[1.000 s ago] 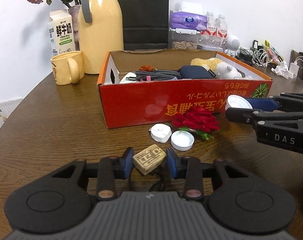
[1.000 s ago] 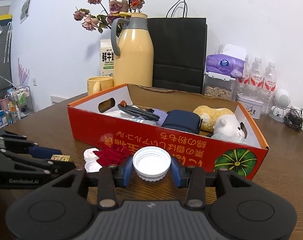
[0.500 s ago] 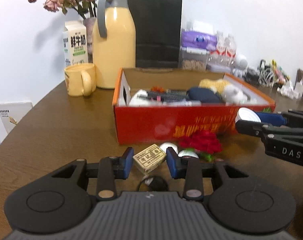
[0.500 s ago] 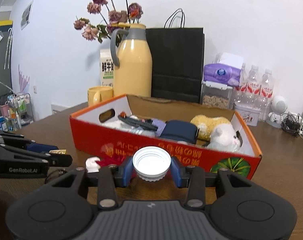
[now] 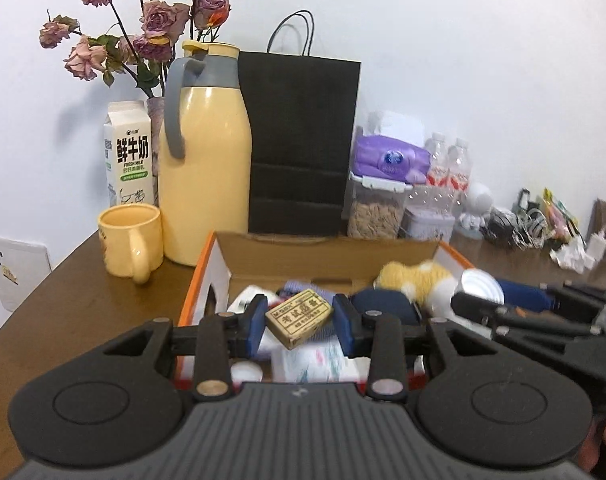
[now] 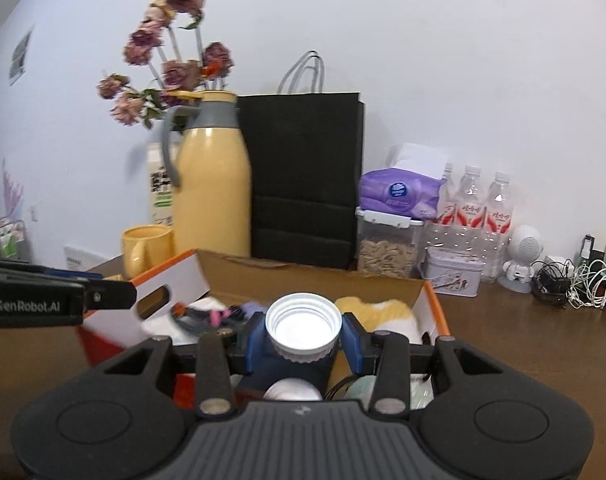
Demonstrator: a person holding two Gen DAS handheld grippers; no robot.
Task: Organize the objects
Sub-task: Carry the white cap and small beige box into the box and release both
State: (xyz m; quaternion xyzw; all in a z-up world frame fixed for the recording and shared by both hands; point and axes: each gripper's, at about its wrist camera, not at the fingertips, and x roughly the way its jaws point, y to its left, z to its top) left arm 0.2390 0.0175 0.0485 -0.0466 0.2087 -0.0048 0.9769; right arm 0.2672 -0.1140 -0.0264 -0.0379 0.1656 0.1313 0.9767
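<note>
My left gripper (image 5: 299,322) is shut on a small tan eraser block (image 5: 299,318) with printed characters and holds it above the open red cardboard box (image 5: 201,276). My right gripper (image 6: 303,338) is shut on a white ribbed bottle cap (image 6: 303,326) and holds it above the same box (image 6: 433,300). The box holds a yellow plush toy (image 6: 377,312), a dark blue pouch (image 5: 383,304), cables and papers. The right gripper also shows at the right of the left wrist view (image 5: 479,296), with the cap in it.
Behind the box stand a yellow thermos jug (image 5: 205,156), a yellow mug (image 5: 131,238), a milk carton (image 5: 127,158), a black paper bag (image 5: 301,148), a snack container (image 5: 377,210), water bottles (image 6: 479,210) and tangled cables (image 6: 571,284). The brown table (image 5: 83,292) extends left.
Both grippers rose from table level and moved forward over the box, each still holding its object. The items left on the table in front of the box have dropped out of sight.
</note>
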